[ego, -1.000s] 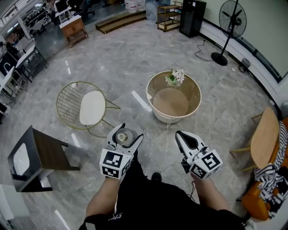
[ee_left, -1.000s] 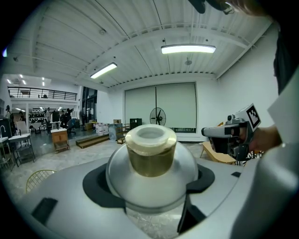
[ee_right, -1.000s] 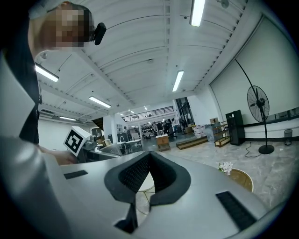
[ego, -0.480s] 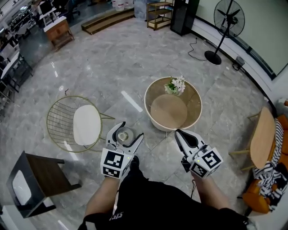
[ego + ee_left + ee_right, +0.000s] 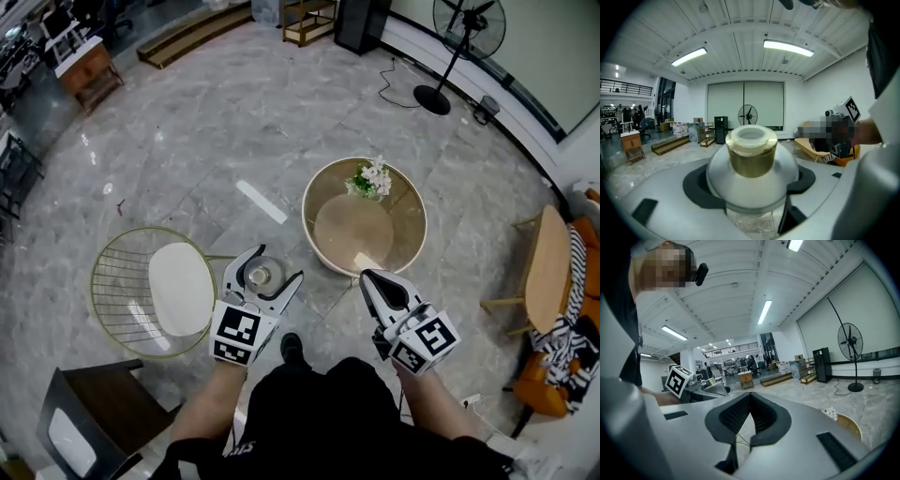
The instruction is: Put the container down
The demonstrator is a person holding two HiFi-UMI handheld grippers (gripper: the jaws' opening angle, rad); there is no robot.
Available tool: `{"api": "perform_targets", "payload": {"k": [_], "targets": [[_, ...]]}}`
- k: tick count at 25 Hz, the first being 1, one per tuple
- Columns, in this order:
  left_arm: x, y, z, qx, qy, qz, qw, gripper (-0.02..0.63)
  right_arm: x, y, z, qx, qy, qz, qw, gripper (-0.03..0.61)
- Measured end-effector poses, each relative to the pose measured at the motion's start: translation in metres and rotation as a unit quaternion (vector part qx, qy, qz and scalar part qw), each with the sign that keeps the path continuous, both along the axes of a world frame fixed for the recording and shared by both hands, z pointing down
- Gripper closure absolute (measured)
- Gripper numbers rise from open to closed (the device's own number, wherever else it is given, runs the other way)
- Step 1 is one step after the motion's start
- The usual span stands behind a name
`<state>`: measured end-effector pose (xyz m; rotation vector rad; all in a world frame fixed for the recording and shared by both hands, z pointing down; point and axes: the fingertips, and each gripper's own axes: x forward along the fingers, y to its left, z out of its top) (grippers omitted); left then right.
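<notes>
Container (image 5: pixel 753 187): frosted dome, gold collar. Floor (image 5: pixel 187 141): grey marble. Chair (image 5: pixel 178 286): gold wire, white seat.

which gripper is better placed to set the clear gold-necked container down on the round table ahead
Left. The left gripper is shut on the clear, gold-necked round container, and the round beige table lies just ahead of it. The right gripper has its jaws together on nothing.
</notes>
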<state>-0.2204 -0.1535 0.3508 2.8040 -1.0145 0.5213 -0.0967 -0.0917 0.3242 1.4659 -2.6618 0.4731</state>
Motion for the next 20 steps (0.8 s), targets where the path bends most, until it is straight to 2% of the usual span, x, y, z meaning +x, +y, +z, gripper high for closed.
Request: {"api": "perform_targets", "payload": {"k": [5,9,20], "targets": [[0.01,-0.02,0.013,-0.012,-0.004,0.013,0.9998,0.27,0.012,-0.01,0.019,-0.017,-0.012,0.027,0.999,0.563],[0.028,-0.055,0.027,-0.023,-0.013,0.018,0.9995,0.27,0.031,-0.045,0.033,-0.018,-0.018,0.04,0.999,0.563],[0.116,-0.105,0.026,-0.028,-0.024,0.021,0.9991,0.27,0.119,-0.11,0.037,0.006,-0.042,0.041,0.998,0.563]]}}
